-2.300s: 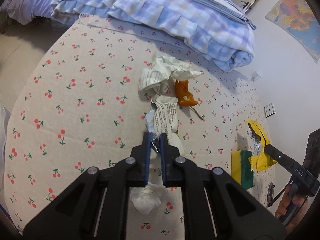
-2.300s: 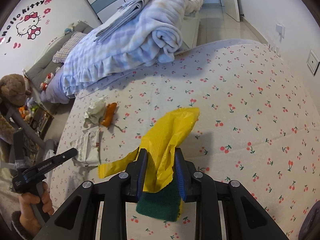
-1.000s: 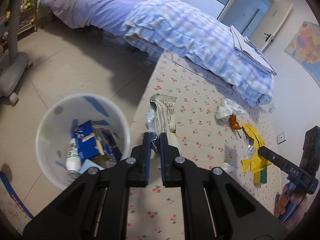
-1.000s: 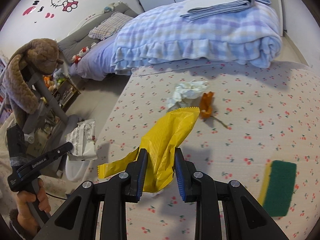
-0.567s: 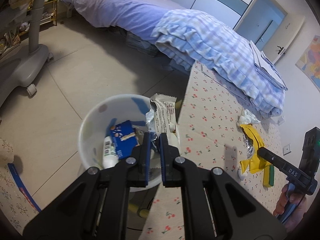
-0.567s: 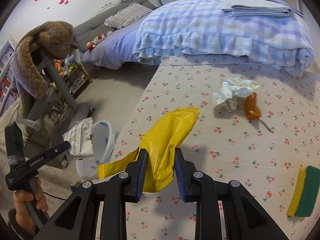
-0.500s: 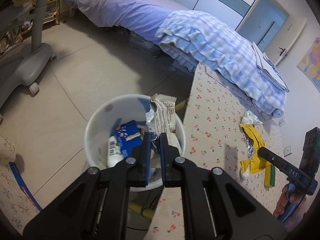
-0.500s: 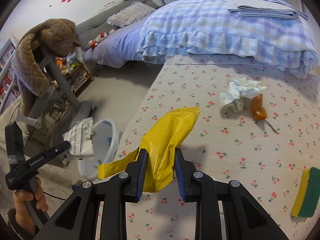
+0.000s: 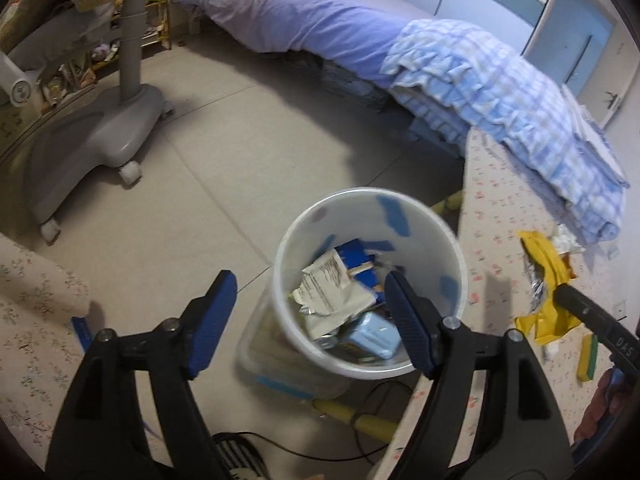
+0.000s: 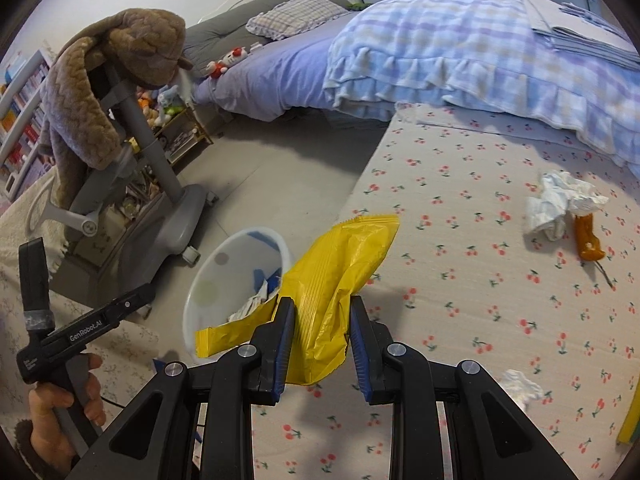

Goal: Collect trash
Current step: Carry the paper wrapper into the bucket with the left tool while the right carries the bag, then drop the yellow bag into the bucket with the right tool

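A white trash bin (image 9: 304, 236) stands on the floor beside the cherry-print table (image 9: 508, 216). My left gripper (image 9: 308, 284) hangs over it, its jaws opening, nothing between them. The white printed wrapper (image 9: 332, 292) lies inside the bin on other trash. My right gripper (image 10: 320, 306) is shut on a yellow snack bag (image 10: 340, 264) above the table's left edge, close to the bin (image 10: 224, 276). Crumpled paper (image 10: 560, 200), an orange piece (image 10: 588, 240) and a small white wad (image 10: 520, 388) lie on the table.
A grey wheeled stand (image 10: 168, 208) with a brown plush draped on it stands left of the bin. A blue checked blanket (image 10: 460, 48) is piled at the table's far side. A yellow-green sponge (image 9: 588, 356) lies on the table. Cables run on the floor below the bin.
My left gripper opened over the bin and the white wrapper dropped in. My right gripper carried the yellow bag leftward toward the table edge and the bin.
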{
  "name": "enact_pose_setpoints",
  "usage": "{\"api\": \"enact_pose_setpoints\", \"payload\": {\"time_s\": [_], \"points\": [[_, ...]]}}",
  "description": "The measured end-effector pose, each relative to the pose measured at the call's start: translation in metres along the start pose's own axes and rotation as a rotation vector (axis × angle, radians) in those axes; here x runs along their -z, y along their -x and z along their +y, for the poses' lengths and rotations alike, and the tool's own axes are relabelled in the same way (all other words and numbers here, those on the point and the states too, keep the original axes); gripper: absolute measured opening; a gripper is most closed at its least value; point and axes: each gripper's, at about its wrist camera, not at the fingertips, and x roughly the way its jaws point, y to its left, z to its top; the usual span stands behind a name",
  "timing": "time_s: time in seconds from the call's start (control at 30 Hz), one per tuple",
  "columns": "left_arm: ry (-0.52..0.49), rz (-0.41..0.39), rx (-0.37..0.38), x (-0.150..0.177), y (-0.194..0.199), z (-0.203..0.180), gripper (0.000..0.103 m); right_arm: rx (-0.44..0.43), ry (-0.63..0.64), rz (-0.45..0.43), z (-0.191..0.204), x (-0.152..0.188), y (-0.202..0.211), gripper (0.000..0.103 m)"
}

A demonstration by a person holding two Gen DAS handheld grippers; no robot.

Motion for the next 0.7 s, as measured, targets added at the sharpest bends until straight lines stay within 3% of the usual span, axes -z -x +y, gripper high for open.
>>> {"api": "enact_pose_setpoints", "payload": {"time_s": [0.2,0.5,0.57,0.6,0.63,0.7], "points": [[0.021,0.021,-0.070,0.001,0.000,0.020,0.083,-0.016,0.026,0.010,0.023,-0.003,-0.020,0.028],[0.064,0.025,-0.073,-0.003,0.002,0.033,0.084,-0.046,0.048,0.005,0.051,-0.008,-0.046,0.032],[0.066,0.028,-0.072,-0.004,0.000,0.034,0.084,-0.081,0.041,-0.002,0.053,-0.008,-0.050,0.042],[0.065,0.028,-0.072,-0.004,0.000,0.034,0.084,-0.095,0.032,-0.002,0.053,-0.009,-0.051,0.062],[0.064,0.028,-0.072,-0.004,0.000,0.034,0.084,-0.097,0.022,-0.004,0.053,-0.009,-0.052,0.075],[0.064,0.029,-0.071,-0.005,0.000,0.034,0.084,-0.097,0.008,-0.015,0.053,-0.009,-0.051,0.076]]}}
